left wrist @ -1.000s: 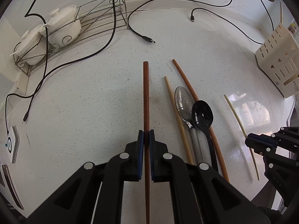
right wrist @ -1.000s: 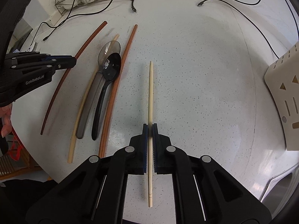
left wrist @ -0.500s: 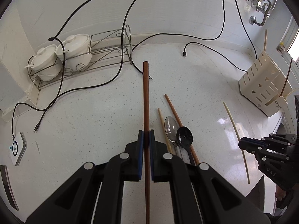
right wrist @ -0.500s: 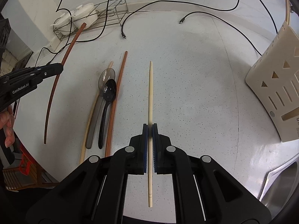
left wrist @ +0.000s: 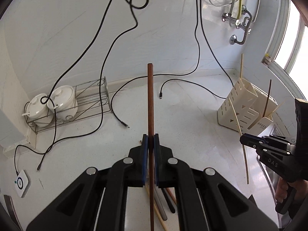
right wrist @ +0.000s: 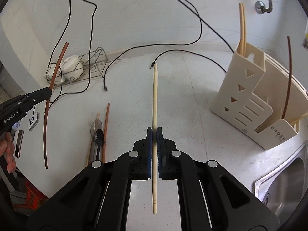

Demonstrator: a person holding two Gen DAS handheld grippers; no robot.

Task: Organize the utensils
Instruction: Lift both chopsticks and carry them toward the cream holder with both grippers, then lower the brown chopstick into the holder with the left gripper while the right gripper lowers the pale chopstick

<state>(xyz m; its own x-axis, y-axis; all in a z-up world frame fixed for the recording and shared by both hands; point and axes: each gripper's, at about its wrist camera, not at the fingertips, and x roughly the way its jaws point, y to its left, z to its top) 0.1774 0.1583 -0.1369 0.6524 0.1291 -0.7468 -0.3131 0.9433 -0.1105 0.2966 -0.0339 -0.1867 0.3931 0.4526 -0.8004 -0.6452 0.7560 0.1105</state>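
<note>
Chopsticks are off the counter: right gripper (right wrist: 154, 132) pinches a pale chopstick (right wrist: 155, 100), left gripper (left wrist: 150, 140) pinches a brown chopstick (left wrist: 150, 104). Farther off stands the cream holder (right wrist: 248, 88); held near mid-length, either stick might pivot and miss its slot

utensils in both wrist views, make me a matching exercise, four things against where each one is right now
Things:
1. dark brown chopstick
2. pale chopstick
3. black spoon
4. utensil holder

Places:
a. lying on the counter
b. clamped in the right gripper
c. standing beside the sink
d. clamped in the left gripper

Pairs: 1-d, 2-b, 3-a, 4-c
</note>
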